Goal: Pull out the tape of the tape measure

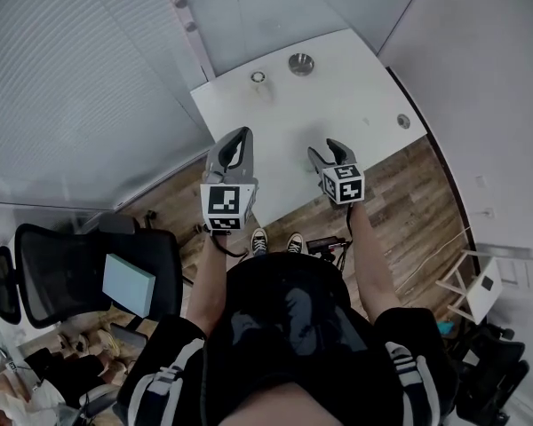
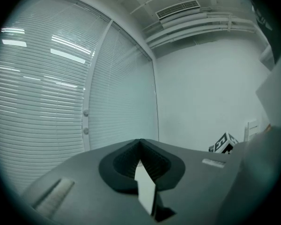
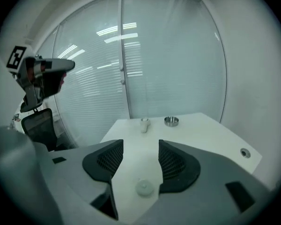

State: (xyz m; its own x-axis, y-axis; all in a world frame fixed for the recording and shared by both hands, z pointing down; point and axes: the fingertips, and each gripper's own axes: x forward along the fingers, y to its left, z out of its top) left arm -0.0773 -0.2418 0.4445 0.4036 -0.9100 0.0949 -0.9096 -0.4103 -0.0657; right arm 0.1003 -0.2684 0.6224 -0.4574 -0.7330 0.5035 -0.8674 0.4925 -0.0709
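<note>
Left claw [image 2: 140,143]: jaws together, nothing between them. It points level toward the window blinds [image 2: 42,93]; the head view places it over the near left edge of the white counter [image 3: 206,132]. Right claw [image 3: 140,154]: jaws apart, pads touching nothing. It tilts down over the near part of the counter, and a small pale disc [image 3: 144,187] on the surface shows in the gap. The tape measure [image 3: 171,121], taken to be the round metal-grey case at the far edge (too small to confirm), lies flat, well apart from both claws. Being round, it shows no long axis. No tape end or pointing direction can be made out. A small white cylinder [image 3: 144,124] stands upright near it, to its left.
</note>
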